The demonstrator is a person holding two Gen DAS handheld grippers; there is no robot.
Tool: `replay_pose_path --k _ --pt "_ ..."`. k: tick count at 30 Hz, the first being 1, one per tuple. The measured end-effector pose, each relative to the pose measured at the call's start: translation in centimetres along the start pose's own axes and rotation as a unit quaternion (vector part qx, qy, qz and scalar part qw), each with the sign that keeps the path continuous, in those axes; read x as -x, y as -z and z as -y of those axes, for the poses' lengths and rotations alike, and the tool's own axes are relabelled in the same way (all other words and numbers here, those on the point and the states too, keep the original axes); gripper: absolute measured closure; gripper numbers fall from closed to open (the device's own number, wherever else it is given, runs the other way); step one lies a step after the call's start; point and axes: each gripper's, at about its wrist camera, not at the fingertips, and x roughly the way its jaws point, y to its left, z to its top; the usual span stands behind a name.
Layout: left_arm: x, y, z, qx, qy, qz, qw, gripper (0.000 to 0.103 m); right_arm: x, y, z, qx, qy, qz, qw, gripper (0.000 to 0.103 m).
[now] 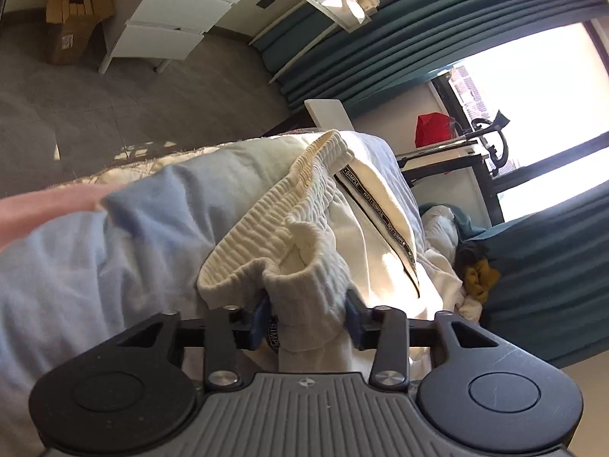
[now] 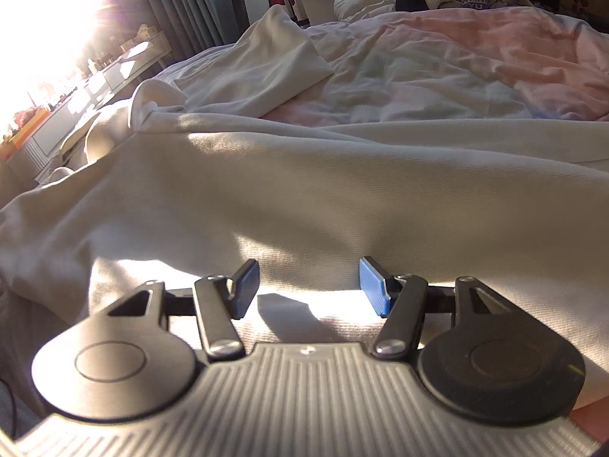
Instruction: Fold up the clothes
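Fingers (image 1: 262,314) of the left gripper (image 1: 309,318) clamp a bunched fold at the ribbed waistband of cream sweatpants (image 1: 304,228), held up over a bed (image 1: 76,266) dressed in pale blue and pink bedding. Blue-padded fingers (image 2: 375,285) of the right gripper (image 2: 310,285) stand apart, gripping nothing, low over the same cream fabric (image 2: 304,190) spread across the sunlit bed (image 2: 495,61).

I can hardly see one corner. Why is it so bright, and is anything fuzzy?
Right wrist view: sun glare washes out the top left corner, and the open tongs cast shadows on the cream cloth. Left wrist view: the window is blown white, and the pink patch at left is blurred.
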Motion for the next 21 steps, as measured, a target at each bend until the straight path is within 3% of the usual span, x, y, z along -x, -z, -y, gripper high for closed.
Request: replay_pose_path --k 5,10,14,16,21 --pt "3.6 0.1 2.4 -0.080 -0.016 0.002 0.9967 0.079 -0.1 0.0 0.1 0.003 0.000 0.001 1.000 0.043" --pt "2.9 0.5 0.0 -0.079 -0.059 -0.022 0.9949 0.079 -0.1 0.0 0.0 0.004 -0.001 -0.001 1.000 0.043" --pt "1.9 0.8 -2.6 -0.079 -0.047 -0.032 0.9952 0.075 -0.1 0.1 -0.3 0.010 0.003 -0.001 1.000 0.043" --pt "2.4 1.0 -2.7 -0.094 -0.034 -0.027 0.9946 0.060 0.0 0.2 -0.3 0.010 0.004 -0.001 1.000 0.043" --pt "4.5 1.6 -1.7 -0.140 -0.043 -0.012 0.9892 0.036 0.6 -0.1 -0.2 -0.003 0.000 0.006 1.000 0.043"
